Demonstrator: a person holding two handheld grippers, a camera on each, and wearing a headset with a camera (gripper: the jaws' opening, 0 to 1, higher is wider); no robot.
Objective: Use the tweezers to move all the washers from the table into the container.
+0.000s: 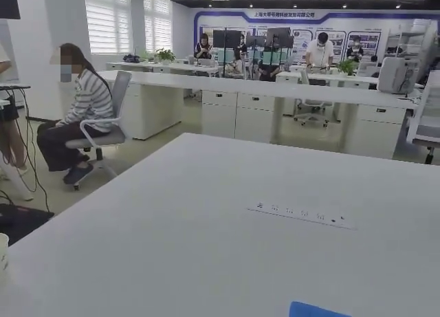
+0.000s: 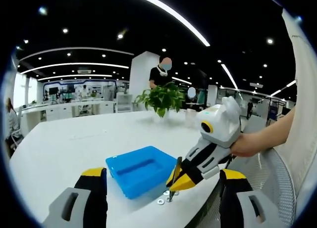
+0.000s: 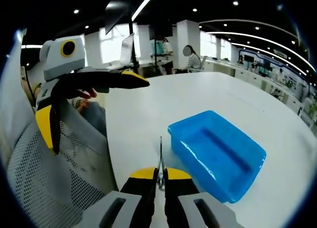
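The blue container (image 2: 141,168) lies on the white table (image 2: 64,149), empty as far as I can see. My right gripper (image 3: 161,172) is shut on thin metal tweezers (image 3: 161,154), whose tip points down at the table just left of the container (image 3: 218,154). In the left gripper view the right gripper (image 2: 179,181) comes in from the right, and a couple of small washers (image 2: 161,201) lie by the tweezers (image 2: 176,174), near the table's front edge. My left gripper (image 2: 163,176) is open and holds nothing; it hovers over the table edge.
A potted plant (image 2: 161,98) stands at the table's far side. A corner of the blue container (image 1: 320,310) shows at the bottom of the head view. Beyond the table, a person sits on an office chair (image 1: 103,135), and desks fill the room.
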